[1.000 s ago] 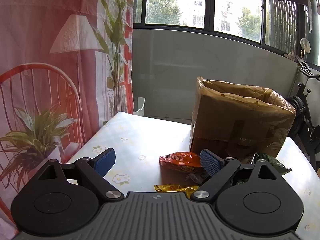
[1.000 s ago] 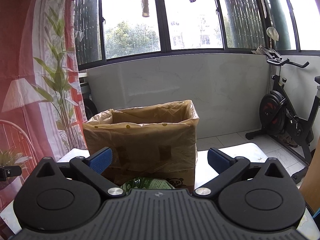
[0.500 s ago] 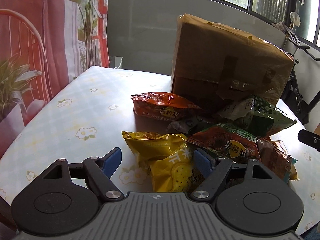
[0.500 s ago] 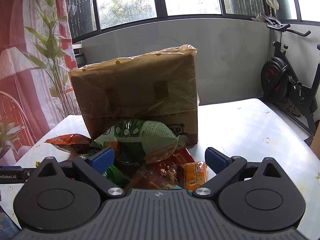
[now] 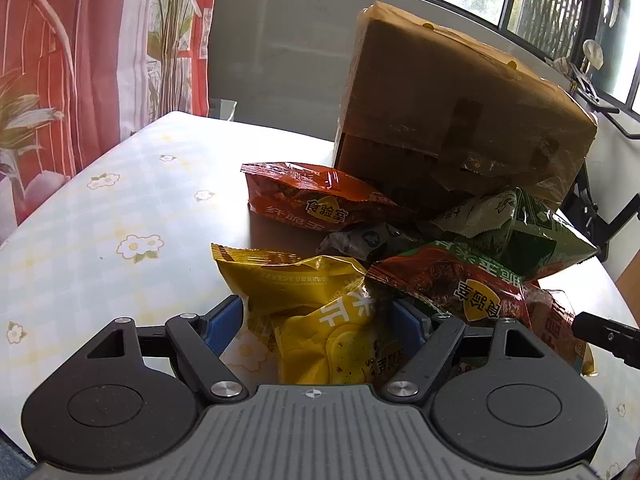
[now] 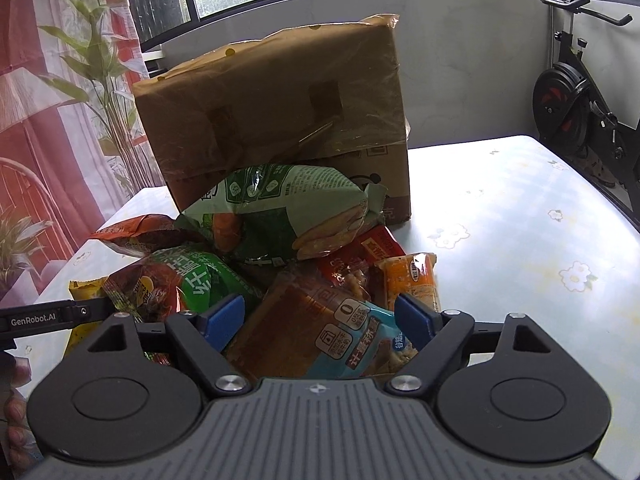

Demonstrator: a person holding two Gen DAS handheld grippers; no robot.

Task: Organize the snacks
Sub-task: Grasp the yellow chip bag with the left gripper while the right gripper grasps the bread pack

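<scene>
A pile of snack bags lies on the table in front of a brown cardboard box (image 5: 460, 108) (image 6: 276, 108). My left gripper (image 5: 318, 322) is open, its jaws on either side of a yellow chip bag (image 5: 316, 312). Beyond it lie an orange-red bag (image 5: 316, 196), a red bag (image 5: 460, 284) and a green bag (image 5: 520, 228). My right gripper (image 6: 320, 320) is open, its jaws straddling a brown and blue bread pack (image 6: 320, 332). A big green bag (image 6: 280, 208) leans on the box, with a small orange pack (image 6: 412, 276) at the right.
The table (image 6: 520, 220) has a pale floral cloth (image 5: 100, 220). A red patterned curtain (image 5: 60, 60) hangs at the left. An exercise bike (image 6: 576, 92) stands beyond the table's far right. A grey wall and windows are behind the box.
Both grippers have tilted down and moved in onto the snack pile. The left now straddles the yellow bag, the right the bread pack. Both jaws stay open.
</scene>
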